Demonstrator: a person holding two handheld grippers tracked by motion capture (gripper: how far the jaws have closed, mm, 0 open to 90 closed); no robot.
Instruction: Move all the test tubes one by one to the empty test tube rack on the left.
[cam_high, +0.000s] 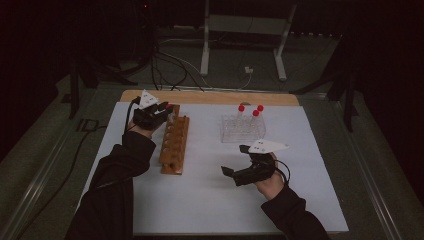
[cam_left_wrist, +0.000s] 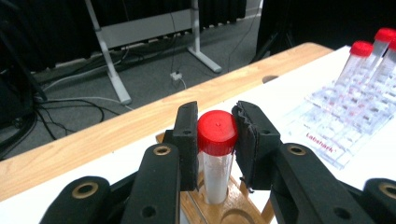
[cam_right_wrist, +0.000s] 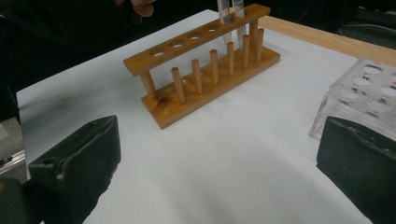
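Note:
A clear tube with a red cap (cam_left_wrist: 217, 154) stands upright in the far end hole of the wooden rack (cam_high: 175, 145). My left gripper (cam_left_wrist: 217, 128) is shut on it just under and around the cap, and sits over the rack's far end (cam_high: 162, 110). In the right gripper view the tube's clear lower part (cam_right_wrist: 229, 16) enters the top bar of the wooden rack (cam_right_wrist: 205, 60). My right gripper (cam_high: 236, 162) rests on the white mat to the right of the rack, open (cam_right_wrist: 219, 163), with nothing between its wide-apart pads.
A clear plastic rack (cam_high: 243, 131) with three red-capped tubes stands at the back right of the white mat (cam_high: 210, 200); its side also appears (cam_left_wrist: 327, 135) and its corner (cam_right_wrist: 364, 93). The table's wooden edge (cam_high: 210, 96) runs along the back.

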